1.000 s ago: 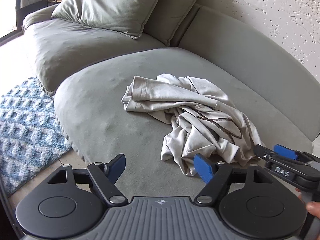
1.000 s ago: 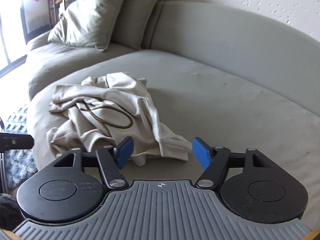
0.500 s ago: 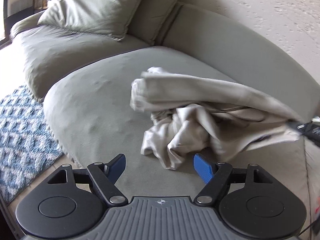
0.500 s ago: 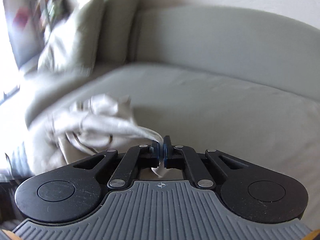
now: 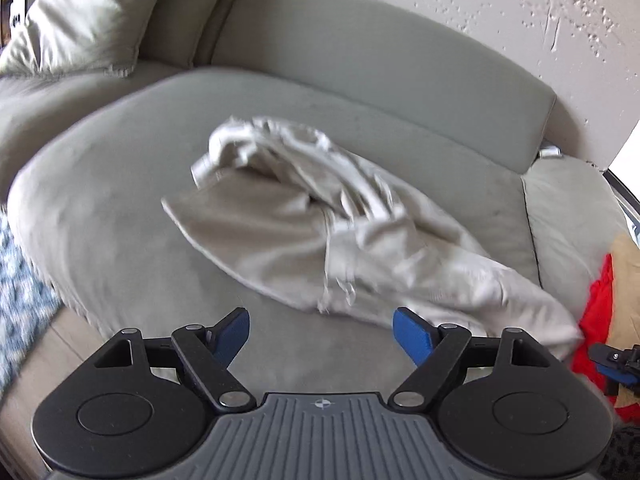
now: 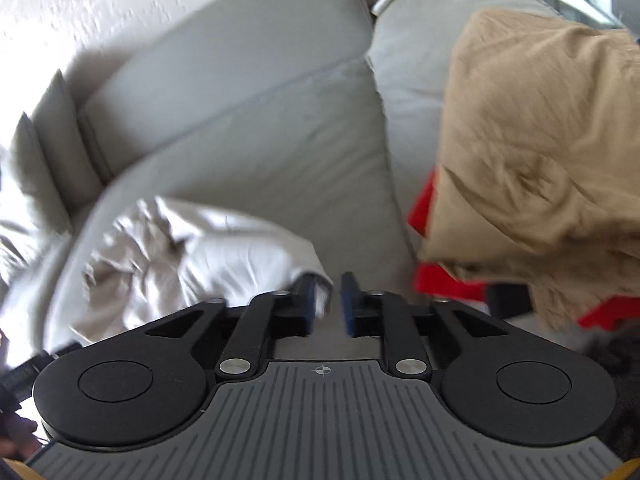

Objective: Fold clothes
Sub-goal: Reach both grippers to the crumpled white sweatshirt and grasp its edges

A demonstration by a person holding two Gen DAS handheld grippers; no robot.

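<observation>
A pale beige garment (image 5: 316,220) lies crumpled and stretched across the grey sofa seat (image 5: 120,200), its right end drawn out toward the seat's right edge. My left gripper (image 5: 321,336) is open and empty just in front of the garment's near edge. My right gripper (image 6: 327,304) has its jaws a small gap apart; a corner of the garment (image 6: 192,256) lies against the left finger, not clamped. The right gripper's tip also shows in the left wrist view (image 5: 616,360) at far right.
A tan garment (image 6: 540,140) lies on a red one (image 6: 448,280) on the right seat cushion (image 6: 404,64). Grey pillows (image 5: 80,20) lean at the sofa's far left. A blue patterned rug (image 5: 20,300) covers the floor at left. The backrest (image 5: 380,60) stands behind.
The right gripper, shut on the garment's corner half a second ago, dragged it right and has opened a little. The garment is now stretched out. Both views swung right.
</observation>
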